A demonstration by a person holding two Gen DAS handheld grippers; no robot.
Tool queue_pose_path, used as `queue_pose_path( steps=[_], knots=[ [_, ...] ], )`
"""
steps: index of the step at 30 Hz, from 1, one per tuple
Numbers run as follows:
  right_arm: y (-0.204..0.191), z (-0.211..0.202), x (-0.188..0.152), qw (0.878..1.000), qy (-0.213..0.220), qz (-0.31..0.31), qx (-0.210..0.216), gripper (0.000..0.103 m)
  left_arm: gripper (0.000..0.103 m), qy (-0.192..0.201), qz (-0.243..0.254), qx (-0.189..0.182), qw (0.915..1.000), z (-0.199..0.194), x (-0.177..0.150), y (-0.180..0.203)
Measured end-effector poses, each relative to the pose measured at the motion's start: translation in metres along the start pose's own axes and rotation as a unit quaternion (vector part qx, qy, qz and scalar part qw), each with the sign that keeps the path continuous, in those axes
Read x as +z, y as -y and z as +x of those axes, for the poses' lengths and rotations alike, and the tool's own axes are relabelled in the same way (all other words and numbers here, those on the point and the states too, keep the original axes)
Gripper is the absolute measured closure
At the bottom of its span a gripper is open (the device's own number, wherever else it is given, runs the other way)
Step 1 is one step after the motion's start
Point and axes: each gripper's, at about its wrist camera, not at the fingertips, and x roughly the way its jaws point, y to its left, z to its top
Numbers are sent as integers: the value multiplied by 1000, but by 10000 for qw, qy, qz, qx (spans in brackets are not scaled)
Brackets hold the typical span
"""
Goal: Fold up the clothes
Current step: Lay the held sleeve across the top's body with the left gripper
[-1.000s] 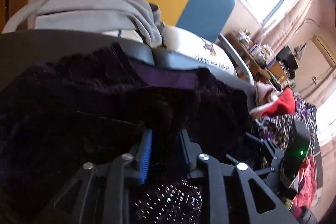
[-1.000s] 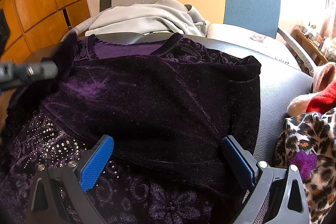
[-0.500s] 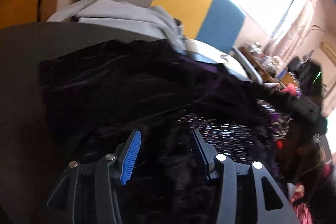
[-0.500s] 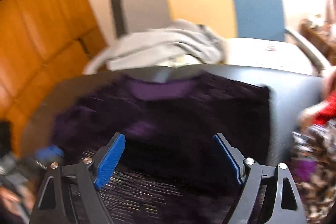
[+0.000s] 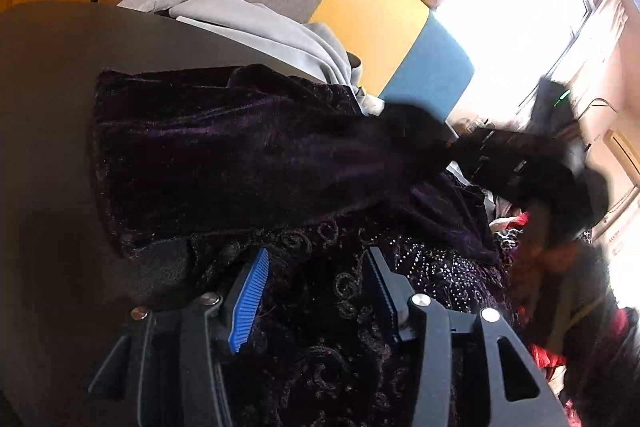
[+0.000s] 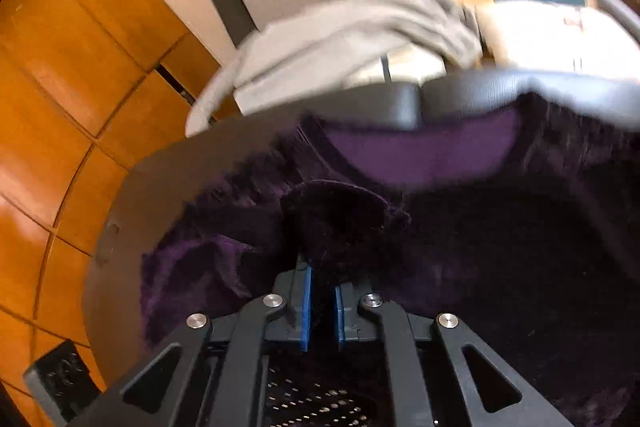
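Two grippers work one garment. Your right gripper (image 6: pixel 320 301) has just been closing and now pinches a fold of the purple velvet top (image 6: pixel 460 227) between its blue pads (image 6: pixel 306 307); the cloth rises in a small hump just ahead of the fingertips. From the left wrist view you see that same gripper as a dark blur at the right (image 5: pixel 520 163), with the top's edge drawn up toward it in a taut ridge.

Your left gripper (image 5: pixel 316 291) stands with its jaws apart, released. Its pads (image 5: pixel 250 301) straddle the embossed, sequined lower part of the top (image 5: pixel 240 155), but whether they touch the cloth you cannot tell from here; nothing is clamped.

The top lies spread on a dark grey cushioned surface (image 5: pixel 48 107), its neckline (image 6: pixel 424 151) toward the far edge and showing a lighter purple lining. A folded-over velvet panel covers the upper half; the sequined part lies nearer to you.

Beyond the surface sits a chair (image 5: pixel 372 11) with a grey, yellow and blue back, and a grey garment (image 5: pixel 280 35) is heaped on it. Red cloth (image 5: pixel 540 355) shows at the right, blurred. Orange wood panels (image 6: pixel 60 87) line the wall on the left.
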Motion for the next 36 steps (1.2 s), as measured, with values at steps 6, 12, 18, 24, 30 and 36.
queue_pose_path(
  steps=[6, 12, 18, 24, 30, 36],
  knots=[
    [-39, -49, 41, 9964, 470, -689, 174, 94, 52, 45, -311, -154, 9994, -1, 16, 0],
    [-41, -88, 74, 9930, 894, -753, 147, 94, 52, 314, -224, 135, 9992, 7, 43, 9],
    [11, -128, 77, 9909, 1254, -345, -342, 94, 52, 170, -237, 574, 9979, 17, 36, -7],
    [87, -114, 28, 9934, 868, 511, -541, 93, 52, 252, -364, 430, 9981, 11, 31, -14],
    [116, -90, -9, 9909, 569, 1209, -174, 93, 52, 332, -648, 199, 9971, 14, 28, -21],
    [23, -103, 45, 9923, 926, 296, 764, 93, 52, 536, -825, 265, 9948, 10, 24, -25]
  ],
)
